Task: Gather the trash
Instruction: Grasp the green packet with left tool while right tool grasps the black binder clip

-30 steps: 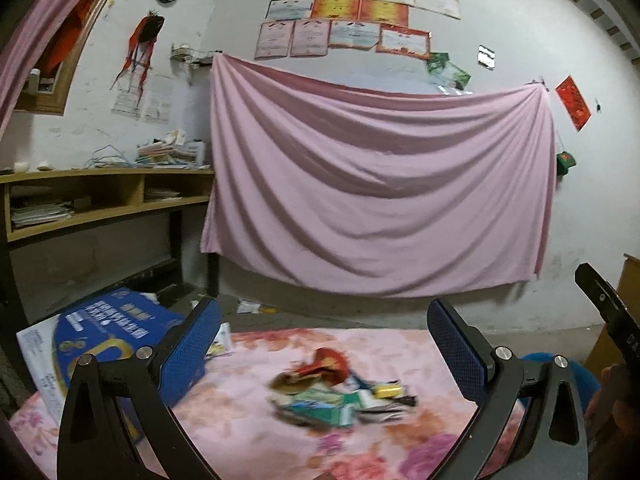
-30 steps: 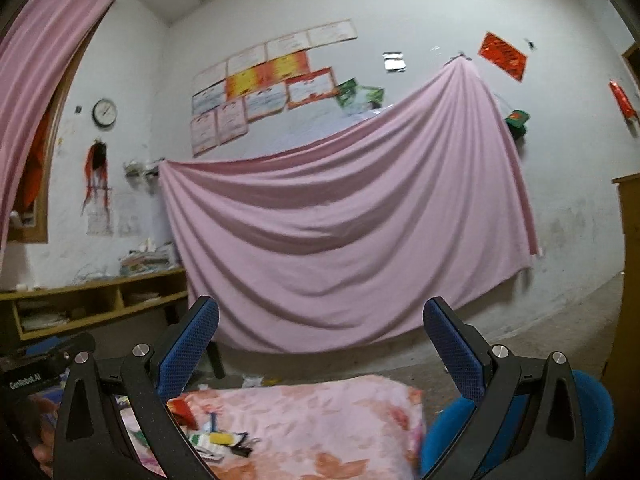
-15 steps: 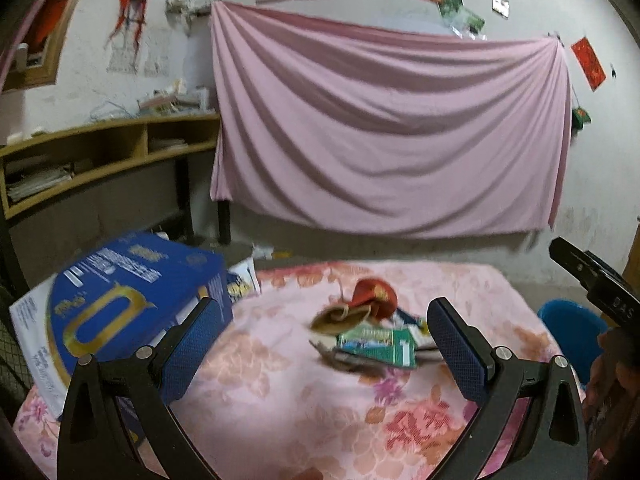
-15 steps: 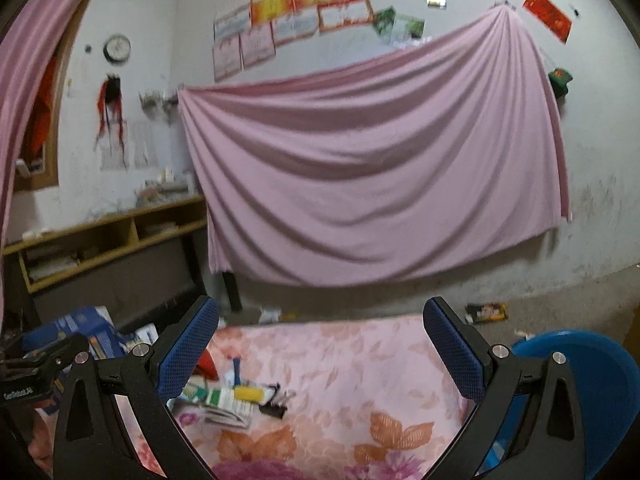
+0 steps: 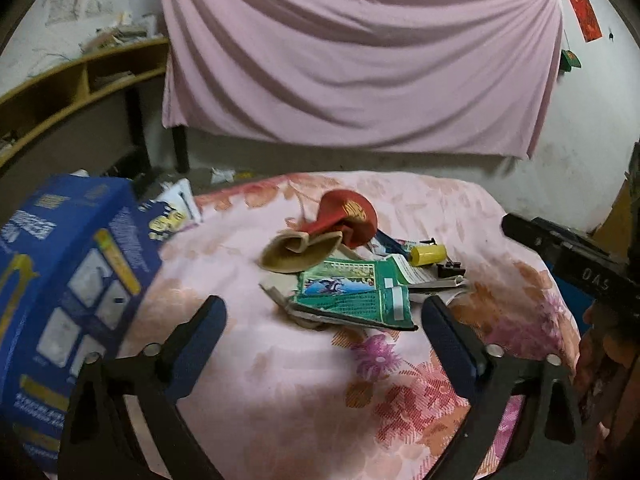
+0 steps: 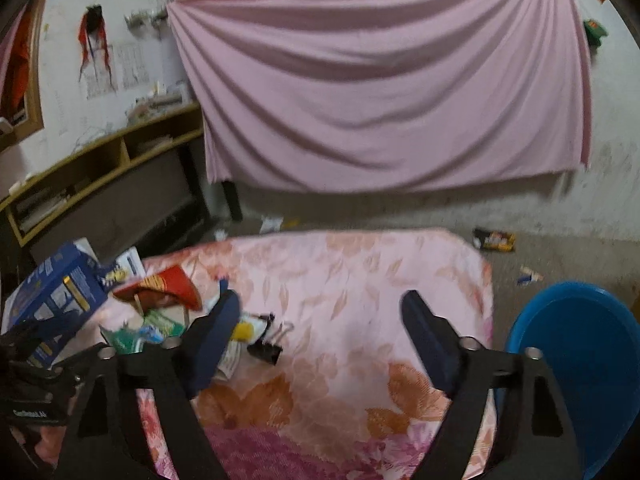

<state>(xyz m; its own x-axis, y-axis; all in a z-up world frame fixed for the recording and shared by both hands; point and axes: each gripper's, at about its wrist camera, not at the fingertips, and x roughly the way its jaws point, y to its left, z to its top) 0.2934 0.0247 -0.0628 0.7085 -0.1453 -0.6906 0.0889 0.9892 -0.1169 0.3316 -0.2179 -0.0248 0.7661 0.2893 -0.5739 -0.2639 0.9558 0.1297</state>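
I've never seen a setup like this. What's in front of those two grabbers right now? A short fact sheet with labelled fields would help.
surface: table under a pink floral cloth
trash pile: red wrapper, tan scrap, green packet, yellow tube, black binder clip
beside pile: blue box at the table's left edge
bin: blue tub right of the table
left gripper: open, just been closing, nothing between its jaws
right gripper: open, just been closing, nothing held
backdrop: pink sheet on the wall

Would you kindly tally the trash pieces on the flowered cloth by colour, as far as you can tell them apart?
Red: 1, wrapper
Tan: 1, crumpled piece
Green: 1, packet
Yellow: 1, small cylinder
Black: 1, binder clip
Total: 5; the papers beneath are too jumbled to count.
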